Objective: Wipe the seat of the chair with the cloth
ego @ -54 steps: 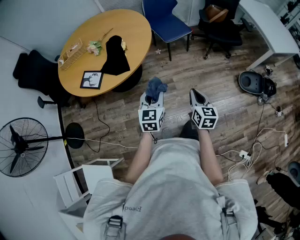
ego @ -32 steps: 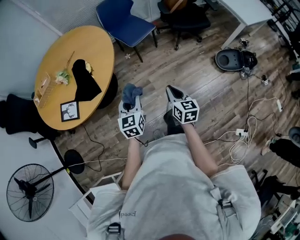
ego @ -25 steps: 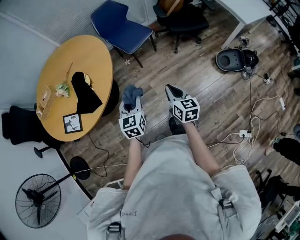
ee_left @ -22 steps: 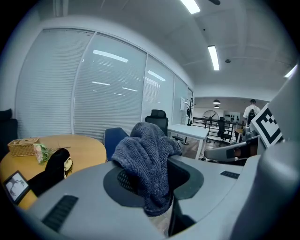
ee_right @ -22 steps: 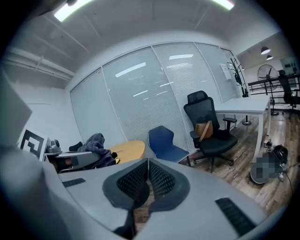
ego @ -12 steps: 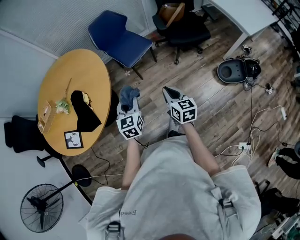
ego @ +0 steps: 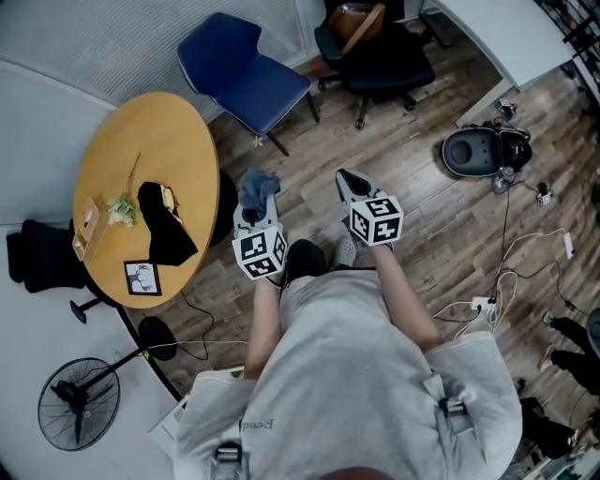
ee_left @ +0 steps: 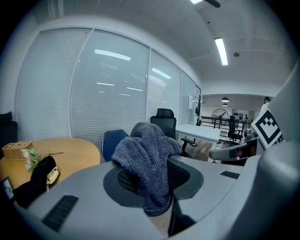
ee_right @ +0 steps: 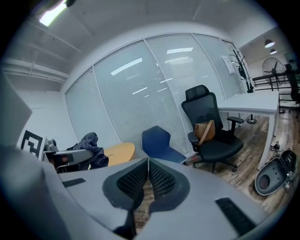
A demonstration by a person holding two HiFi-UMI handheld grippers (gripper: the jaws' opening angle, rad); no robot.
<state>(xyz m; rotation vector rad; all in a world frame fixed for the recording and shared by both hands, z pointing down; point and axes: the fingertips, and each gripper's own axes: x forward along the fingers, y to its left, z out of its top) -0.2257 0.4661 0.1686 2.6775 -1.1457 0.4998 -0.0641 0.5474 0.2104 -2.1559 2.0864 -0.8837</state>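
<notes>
Head view vs. half a sec ago: a black shoe (ego: 302, 261) is now showing btw. the two forearms, where only floor was showing before. The blue chair (ego: 248, 67) is sitting a bit higher & further right in frame, & the round dark machine (ego: 480, 150) on the floor is drifting right. Both grippers are staying side by side in front of the torso, grip unchanged.

Left gripper (ee_left: 152, 180) is pinching the cloth (ee_left: 147, 154): grey-blue terry, bunching up over the jaws & hanging down btw. them. Cloth is hanging over the wood floor (ego: 412, 216), near the round table (ego: 155, 131) edge & well apart from the blue chair, which is standing ahead past the table. Right gripper (ee_right: 148, 174) is holding nothing, its jaws pressing together w/ pads meeting.

Count: 2 grippers, 1 cloth, 1 blue chair, 1 black office chair (ego: 389, 58) w/ 1 brown bag (ego: 361, 19) on its seat, 1 more black chair (ego: 42, 258) past the table's left side, 1 table, 1 fan (ego: 80, 412). Lying on the table: 1 black garment (ego: 167, 230), 1 picture frame (ego: 142, 277), 1 flower sprig (ego: 120, 208), 1 small basket (ego: 86, 228).
</notes>
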